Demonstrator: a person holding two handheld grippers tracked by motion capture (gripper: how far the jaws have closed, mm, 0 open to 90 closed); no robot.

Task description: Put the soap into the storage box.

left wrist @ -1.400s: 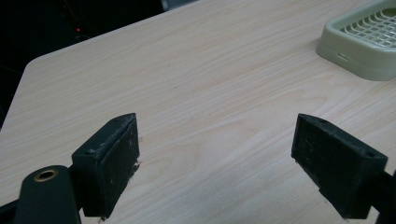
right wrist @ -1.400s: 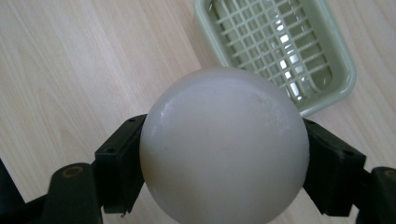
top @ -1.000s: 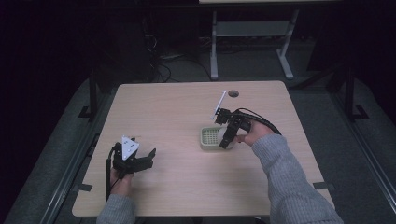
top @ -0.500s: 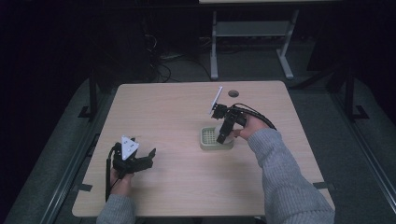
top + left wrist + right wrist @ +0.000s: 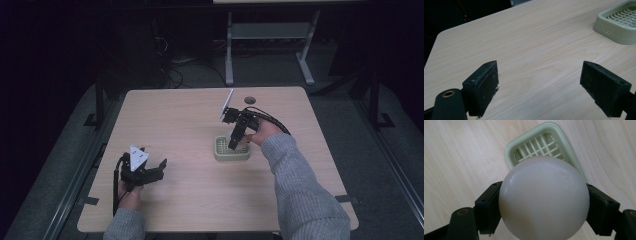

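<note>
Dark floor and a pale metal frame surround the light wood-grain desk [image 5: 190,125], whose laminate top shows fine streaks in both gripper views. Compared with a second ago, the right tool [image 5: 233,146] has tipped over from a level pose beside the dish to a steep, jaws-down pose right above it, and the grey-sleeved forearm has swung in towards the middle of the desk; the left tool [image 5: 159,167] has not moved from its spot near the front left corner. The right tool [image 5: 544,205] is clamped on a smooth, matte, off-white plastic ball [image 5: 544,198], one black jaw pressed to each side of it, so the ball hangs in the air over the pale green rectangular plastic soap dish [image 5: 554,138]. That ball looks evenly round with a faint sheen and a few small scuffs. Below it the dish has rounded corners, a thick raised rim and a slatted grid floor; it sits flat on the desk right of centre [image 5: 220,154]. The left tool [image 5: 539,85] rests low with its flat, rubbery black jaws spread wide and nothing between them, the dish [image 5: 616,26] well apart from it.
</note>
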